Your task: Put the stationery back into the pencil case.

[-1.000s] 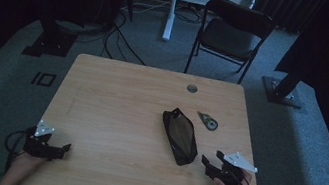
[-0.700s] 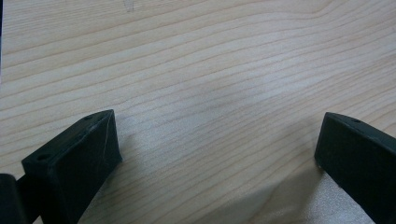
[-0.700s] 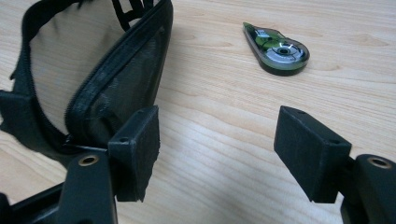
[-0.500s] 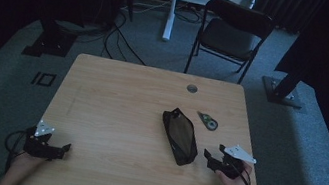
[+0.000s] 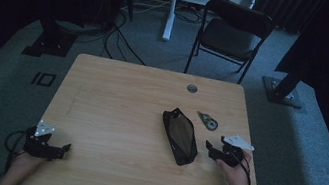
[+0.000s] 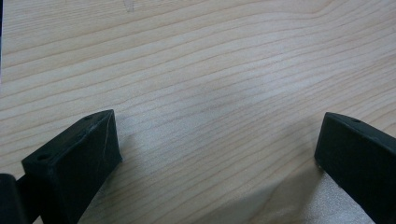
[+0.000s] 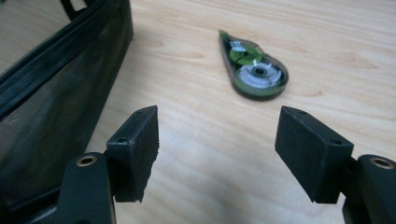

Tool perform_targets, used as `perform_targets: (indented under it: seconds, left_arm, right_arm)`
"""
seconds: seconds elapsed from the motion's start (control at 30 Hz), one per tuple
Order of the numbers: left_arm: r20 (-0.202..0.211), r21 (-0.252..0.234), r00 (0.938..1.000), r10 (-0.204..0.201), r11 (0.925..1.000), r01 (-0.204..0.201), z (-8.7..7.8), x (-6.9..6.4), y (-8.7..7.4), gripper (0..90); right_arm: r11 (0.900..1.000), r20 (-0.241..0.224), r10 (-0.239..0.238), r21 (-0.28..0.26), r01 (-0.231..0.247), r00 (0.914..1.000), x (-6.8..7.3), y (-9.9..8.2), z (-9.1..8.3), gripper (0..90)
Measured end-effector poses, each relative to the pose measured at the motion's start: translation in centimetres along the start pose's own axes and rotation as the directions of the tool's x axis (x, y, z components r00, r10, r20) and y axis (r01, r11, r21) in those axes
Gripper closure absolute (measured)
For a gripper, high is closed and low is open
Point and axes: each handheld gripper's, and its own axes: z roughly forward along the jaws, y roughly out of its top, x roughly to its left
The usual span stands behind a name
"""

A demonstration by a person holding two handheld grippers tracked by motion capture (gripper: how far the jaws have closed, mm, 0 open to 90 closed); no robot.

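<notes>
The high view overlooks the whole table (image 5: pixel 114 109); both gripper views skim its wood closely.

Both grippers' fingers (image 7: pixel 140 149) apart

Bare tabletop (image 7: pixel 224 154) before tape dispenser (image 7: pixel 254 70)

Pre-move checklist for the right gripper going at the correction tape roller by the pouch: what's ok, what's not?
1. Right gripper open, nothing between its fingers: ok.
2. Correction tape roller lies flat on the table, ahead of the fingers and apart from them: ok.
3. Roller clear of the black mesh pouch: ok, a gap of bare wood shows.
4. Left finger clear of the pouch: cannot tell, it sits very close.
5. Left gripper open over bare wood, out of the way: ok.
6. Pouch zipped or unzipped: cannot tell.
</notes>
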Motion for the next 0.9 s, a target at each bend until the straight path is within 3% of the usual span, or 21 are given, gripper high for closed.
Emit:
perform_targets:
  seconds: [0.27,0.67,0.9]
  left_arm:
    - [0.000,0.000,1.0000,0.000,1.0000,0.000,0.0,0.0,0.0,0.0]
    - [-0.001,0.001,1.0000,-0.001,1.0000,0.001,0.0,0.0,0.0,0.0]
    - [-0.002,0.000,1.0000,-0.002,1.0000,0.002,0.0,0.0,0.0,0.0]
  right_arm:
    - [0.9999,-0.003,-0.007,0.012,0.007,1.0000,-0.6,1.4,1.7,29.4]
    - [0.9994,0.008,0.014,0.031,-0.015,0.9999,-1.6,2.0,3.7,29.3]
    - [0.9993,0.025,0.002,0.038,-0.003,0.9997,-2.4,2.8,4.7,27.1]
